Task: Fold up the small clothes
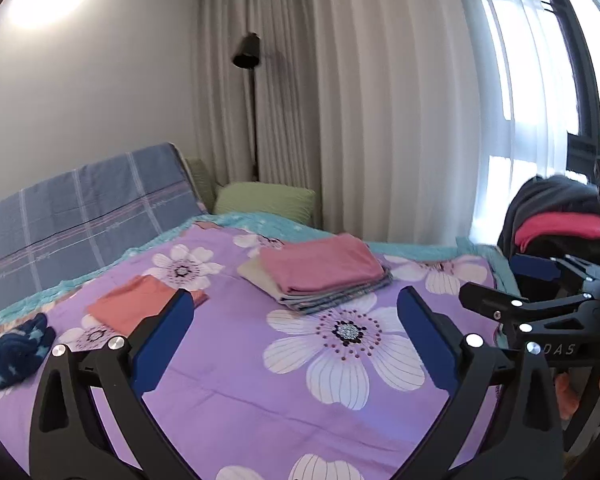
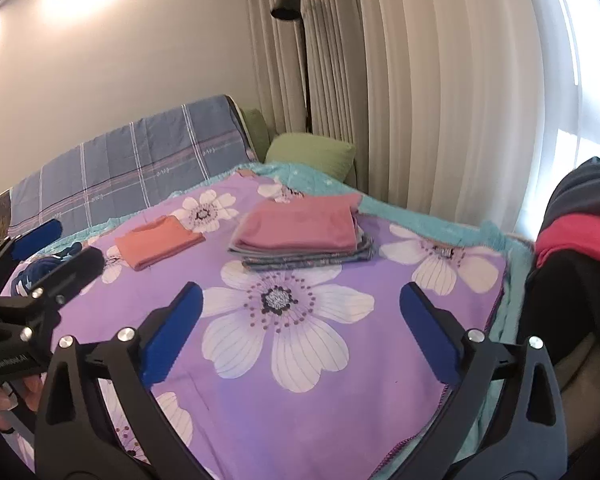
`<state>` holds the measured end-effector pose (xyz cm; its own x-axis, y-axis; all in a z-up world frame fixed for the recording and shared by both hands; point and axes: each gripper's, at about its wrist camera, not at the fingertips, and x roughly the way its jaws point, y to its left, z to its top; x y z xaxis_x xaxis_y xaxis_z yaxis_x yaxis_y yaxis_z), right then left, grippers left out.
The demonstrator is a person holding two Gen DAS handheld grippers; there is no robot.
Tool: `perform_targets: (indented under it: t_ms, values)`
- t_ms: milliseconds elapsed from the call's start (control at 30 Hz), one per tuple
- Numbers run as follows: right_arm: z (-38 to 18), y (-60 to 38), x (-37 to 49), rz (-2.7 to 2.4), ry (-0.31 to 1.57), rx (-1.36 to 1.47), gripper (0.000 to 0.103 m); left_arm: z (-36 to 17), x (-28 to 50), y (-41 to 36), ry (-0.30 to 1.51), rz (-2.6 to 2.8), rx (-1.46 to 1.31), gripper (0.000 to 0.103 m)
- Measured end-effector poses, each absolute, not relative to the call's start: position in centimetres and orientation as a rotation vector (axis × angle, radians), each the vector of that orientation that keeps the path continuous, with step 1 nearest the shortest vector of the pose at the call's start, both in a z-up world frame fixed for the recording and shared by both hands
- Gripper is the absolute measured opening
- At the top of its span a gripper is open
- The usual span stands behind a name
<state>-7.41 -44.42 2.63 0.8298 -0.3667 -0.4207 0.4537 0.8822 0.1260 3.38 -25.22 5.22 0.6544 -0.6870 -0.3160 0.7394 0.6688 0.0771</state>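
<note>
A stack of folded clothes (image 1: 320, 270) with a pink piece on top lies on the purple flowered bedspread (image 1: 260, 384); it also shows in the right wrist view (image 2: 300, 228). A folded orange piece (image 1: 134, 306) lies to its left, also seen in the right wrist view (image 2: 158, 240). A crumpled dark blue garment (image 1: 14, 346) lies at the far left, partly hidden in the right wrist view (image 2: 46, 268). My left gripper (image 1: 294, 308) is open and empty above the bed. My right gripper (image 2: 302, 302) is open and empty too; it also shows in the left wrist view (image 1: 496, 284).
A grey plaid headboard cover (image 1: 80, 208) and green pillows (image 1: 266, 200) are at the back. A floor lamp (image 1: 246, 52) stands before the curtains. A dark chair with black and red clothes (image 1: 556, 216) stands at the right of the bed.
</note>
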Motion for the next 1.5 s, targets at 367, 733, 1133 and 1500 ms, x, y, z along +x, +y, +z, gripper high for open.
perform_targets:
  t_ms: [367,733,1133,1500]
  values:
    - [3.9,-38.7,-9.6,-0.456,0.348,0.223,0.101,6.7,-0.9,-17.5,0.220,-0.772,0.122,0.102]
    - [3.6,-33.0,-12.2,-0.500,0.363,0.160,0.101,6.4,-4.9,-12.7,0.151,-0.736,0.159,0.102]
    - [3.9,-30.3,-14.1,-0.516,0.334,0.143,0.101,5.1,-5.0,-10.4,0.270,-0.633,0.133,0.102]
    - [2.9,-31.4,-13.5,-0.523,0.369,0.159,0.101,3.9,-3.9,-12.0,0.331,-0.649,0.148,0.102]
